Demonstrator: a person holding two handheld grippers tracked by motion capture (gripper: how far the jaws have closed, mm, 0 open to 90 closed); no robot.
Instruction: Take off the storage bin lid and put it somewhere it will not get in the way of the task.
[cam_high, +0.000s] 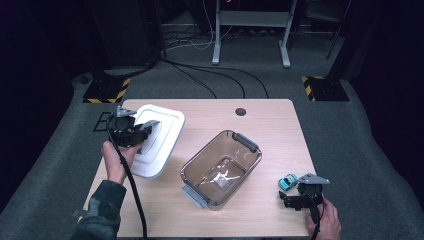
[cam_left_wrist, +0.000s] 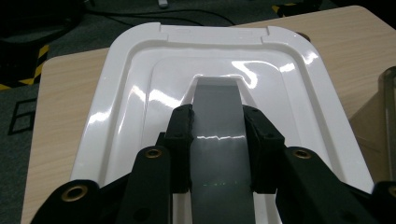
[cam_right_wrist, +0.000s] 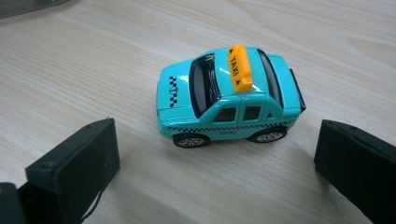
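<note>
While your left gripper (cam_high: 142, 131) clamps the grey handle (cam_left_wrist: 217, 140) of the white lid (cam_high: 162, 137) at the table's (cam_high: 260, 112) far left, the tub (cam_high: 221, 167) sits mid-table. Your right gripper (cam_right_wrist: 217, 172) (near right corner) stands open around nothing, the toy taxi (cam_right_wrist: 229, 95) just beyond it.

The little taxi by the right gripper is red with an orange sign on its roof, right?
Not quite. The toy taxi is turquoise, not red; the orange sign on its roof is correct. The right gripper view shows it standing on the wooden table between that gripper's open jaws, untouched.
</note>
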